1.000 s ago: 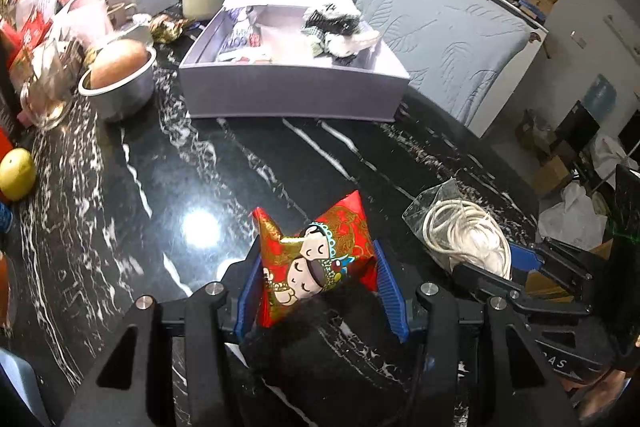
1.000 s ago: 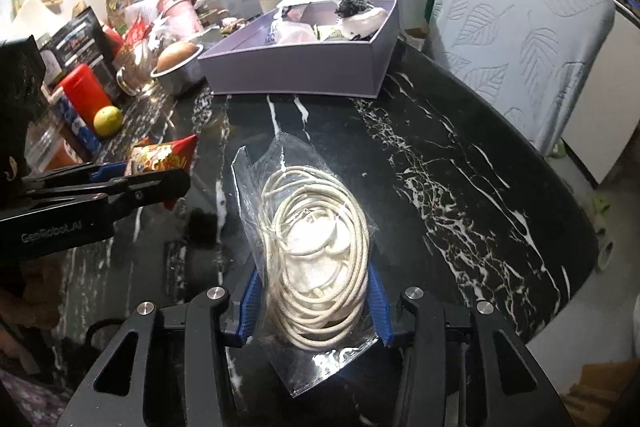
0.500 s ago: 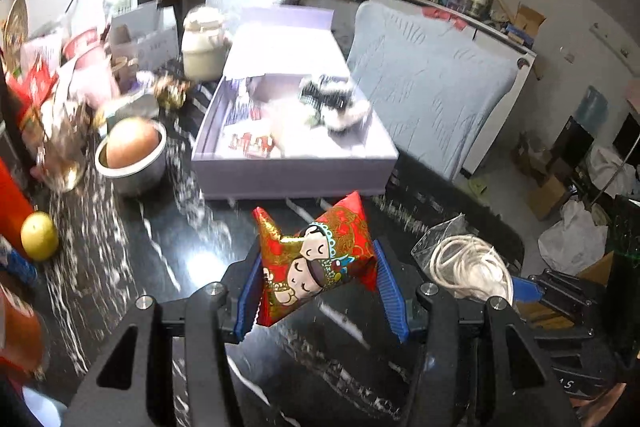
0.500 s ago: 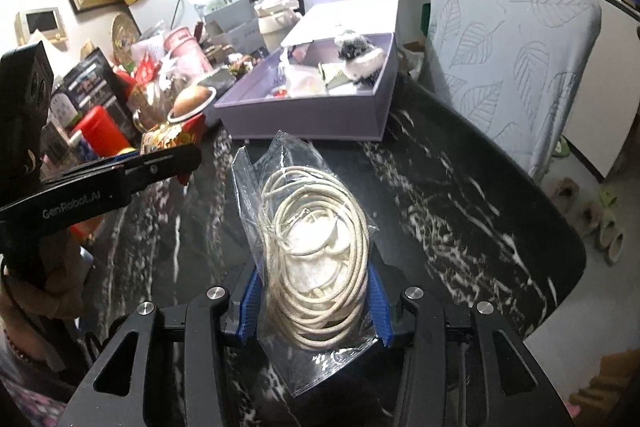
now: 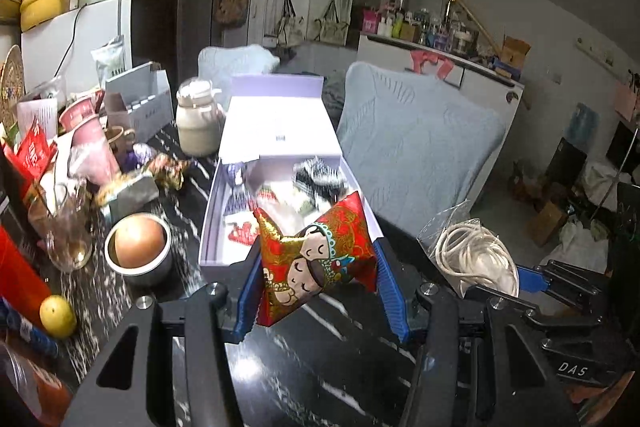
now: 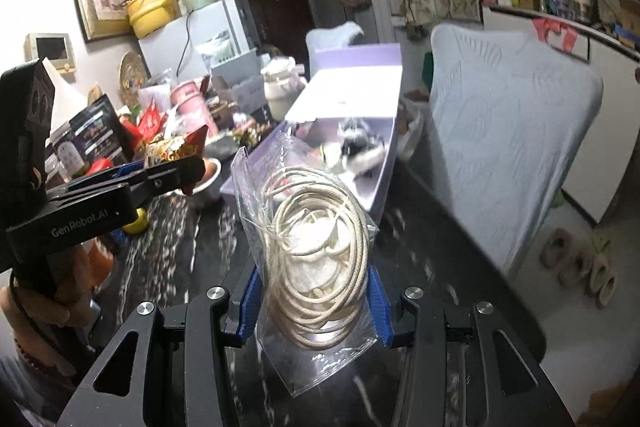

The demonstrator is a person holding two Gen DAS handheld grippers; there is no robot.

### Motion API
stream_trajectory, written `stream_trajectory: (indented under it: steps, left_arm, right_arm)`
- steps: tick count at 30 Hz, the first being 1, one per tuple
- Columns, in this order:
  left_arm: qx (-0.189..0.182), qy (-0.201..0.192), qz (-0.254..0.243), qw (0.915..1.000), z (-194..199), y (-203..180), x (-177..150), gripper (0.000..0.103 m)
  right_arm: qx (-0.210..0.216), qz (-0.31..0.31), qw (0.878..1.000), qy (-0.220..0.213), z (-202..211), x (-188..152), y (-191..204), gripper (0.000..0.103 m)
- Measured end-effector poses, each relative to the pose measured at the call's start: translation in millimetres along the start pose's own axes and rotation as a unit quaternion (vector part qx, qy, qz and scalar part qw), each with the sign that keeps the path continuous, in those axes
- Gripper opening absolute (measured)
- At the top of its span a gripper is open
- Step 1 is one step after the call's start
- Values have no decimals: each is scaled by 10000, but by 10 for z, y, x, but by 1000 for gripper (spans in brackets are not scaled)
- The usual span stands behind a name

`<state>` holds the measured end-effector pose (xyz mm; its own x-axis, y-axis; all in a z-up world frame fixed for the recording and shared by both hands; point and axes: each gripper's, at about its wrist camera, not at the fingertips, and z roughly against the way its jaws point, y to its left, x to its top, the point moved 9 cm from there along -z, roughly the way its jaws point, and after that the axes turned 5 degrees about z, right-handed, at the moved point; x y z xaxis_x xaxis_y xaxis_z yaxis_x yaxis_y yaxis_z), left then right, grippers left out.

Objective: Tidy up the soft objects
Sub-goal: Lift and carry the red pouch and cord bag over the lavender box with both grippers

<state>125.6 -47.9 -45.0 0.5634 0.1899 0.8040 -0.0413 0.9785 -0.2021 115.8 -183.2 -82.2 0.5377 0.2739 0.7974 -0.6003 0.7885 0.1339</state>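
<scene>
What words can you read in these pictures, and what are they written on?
"GenRobot.AI": side of the left gripper, right wrist view.
"DAS": body of the right gripper, left wrist view.
Red packets, dark package, label in the purple box: too blurred to read.

The far contents of the lavender box [image 5: 280, 163] are motion-blurred, its near wall hidden behind the red pouch [image 5: 316, 259], and the desk [image 5: 320, 367] clutter at left runs off-frame.

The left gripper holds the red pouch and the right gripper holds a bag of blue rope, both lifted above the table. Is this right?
Only the colour is wrong. The rope in the clear bag is cream-white, as the right wrist view shows. The left gripper does hold the red pouch and the right gripper the bag, both above the table.
</scene>
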Motion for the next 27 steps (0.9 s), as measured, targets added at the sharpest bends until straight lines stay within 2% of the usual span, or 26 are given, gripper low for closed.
stream_trajectory:
  steps: [4,7,12,27]
  left_arm:
    - [14,-193,-26,9998,-31,27,222,51]
    - [-127,-327,15,9994,-71,34,404,51]
    - [-65,-543,-112,9984,-206,89,660,51]
    - [-25,-802,-197,9966,-683,346,1260,51]
  right_arm:
    - [-5,25,9999,-153,-23,243,-21,45]
    - [-36,25,9998,-193,-61,393,-57,45]
    - [-197,25,9994,-292,-173,658,-169,45]
    - [-385,176,9976,-550,-657,1358,-350,45]
